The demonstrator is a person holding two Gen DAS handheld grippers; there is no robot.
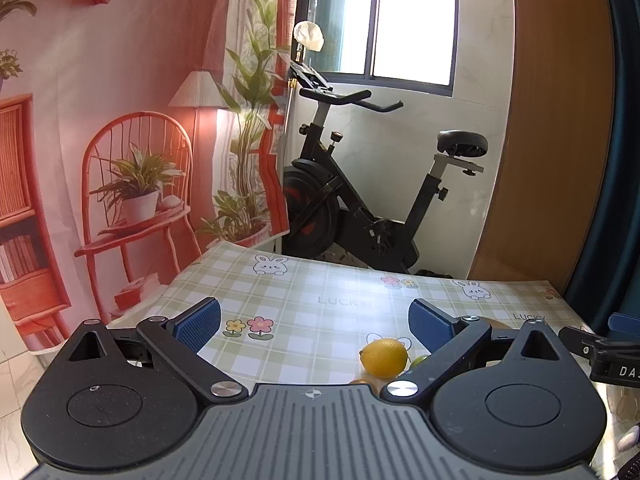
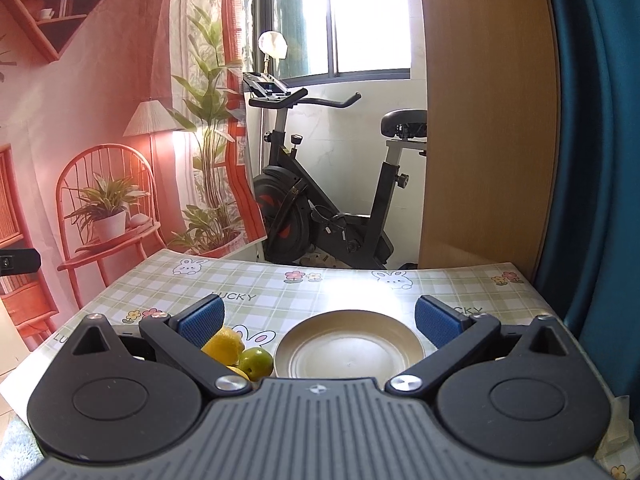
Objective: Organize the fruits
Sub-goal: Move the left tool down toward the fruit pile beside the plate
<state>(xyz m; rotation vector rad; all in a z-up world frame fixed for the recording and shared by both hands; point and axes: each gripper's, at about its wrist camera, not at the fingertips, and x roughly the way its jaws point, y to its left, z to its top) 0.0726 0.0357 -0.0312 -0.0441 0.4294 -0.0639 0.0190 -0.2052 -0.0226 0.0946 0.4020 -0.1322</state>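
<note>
A yellow lemon (image 1: pixel 384 358) lies on the checked tablecloth (image 1: pixel 304 304), just inside the right finger of my open left gripper (image 1: pixel 314 325). A green fruit (image 1: pixel 419 360) peeks out behind that finger, and an orange-yellow fruit (image 1: pixel 362 381) shows at the gripper body's edge. In the right wrist view the same lemon (image 2: pixel 226 345) and green fruit (image 2: pixel 257 362) sit by the left finger of my open right gripper (image 2: pixel 320 322), with another yellow fruit (image 2: pixel 239 372) partly hidden below them. A pale round plate (image 2: pixel 349 344) lies empty between the right gripper's fingers.
An exercise bike (image 1: pixel 360 204) stands on the floor beyond the table's far edge (image 2: pixel 304 266). A printed pink backdrop (image 1: pixel 120 140) hangs at the left, a wooden panel (image 2: pixel 488 120) and blue curtain (image 2: pixel 592 140) at the right. The other gripper (image 1: pixel 600 354) pokes in at the right.
</note>
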